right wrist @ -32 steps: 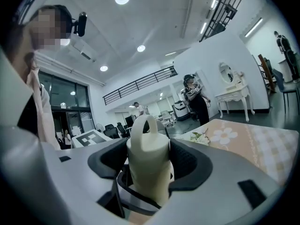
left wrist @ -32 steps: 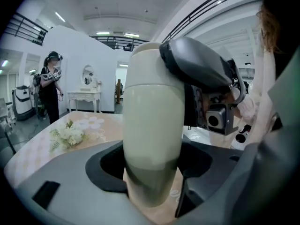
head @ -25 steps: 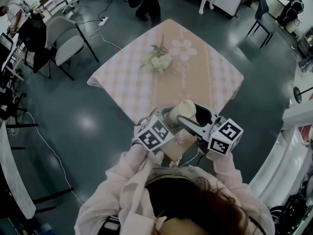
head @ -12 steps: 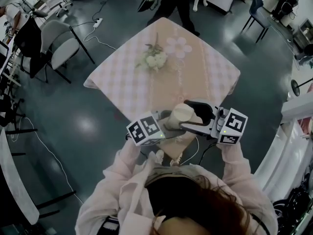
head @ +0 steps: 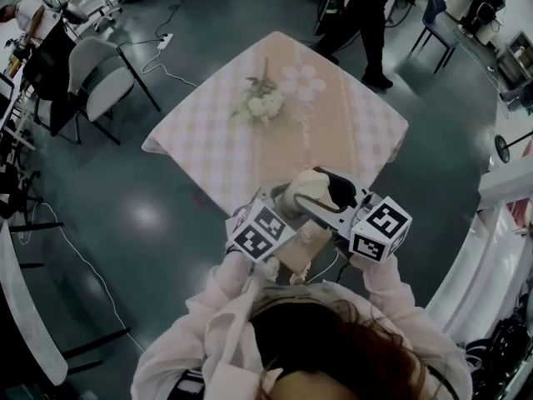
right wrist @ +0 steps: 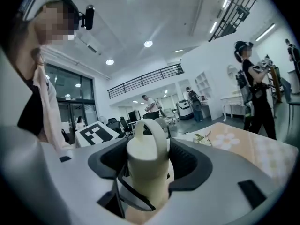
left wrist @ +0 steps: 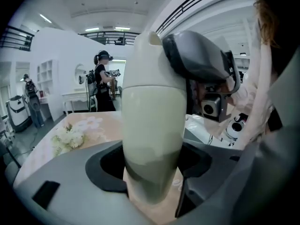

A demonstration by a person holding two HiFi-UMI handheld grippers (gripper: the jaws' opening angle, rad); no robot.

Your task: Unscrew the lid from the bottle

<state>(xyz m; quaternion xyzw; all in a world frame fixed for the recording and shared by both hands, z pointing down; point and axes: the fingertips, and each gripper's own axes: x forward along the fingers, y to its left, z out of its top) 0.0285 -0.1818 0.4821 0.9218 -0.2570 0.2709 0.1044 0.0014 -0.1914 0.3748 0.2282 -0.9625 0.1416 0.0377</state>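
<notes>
Dark glossy floor (head: 150,215) fills the head view around one square desk (head: 225,132). At the bottom centre of that view, pale sleeves (head: 221,294) reach forward from the wearer, each hand carrying a tool with a marker cube.

The left tool (left wrist: 152,165) is clamped on the cream bottle (left wrist: 152,125). In its own view both jaws press the lower body, and the bottle stands upright between them. The right tool (right wrist: 147,165) comes in from the right side of the head view and is clamped on the lid (right wrist: 146,149). Its jaws hug the lid's sides just below a loop handle (right wrist: 149,125). The lid sits on the bottle, and a seam shows where they meet. The bottle is held just below the centre of the head view, over the desk's near corner.

Farther up the frame, a pink checked cloth covers the desk, with white flowers (head: 265,102) lying near its middle. A chair (head: 100,77) stands at the upper left, and a person (head: 362,23) in dark clothes stands beyond the desk's far edge at the upper right.
</notes>
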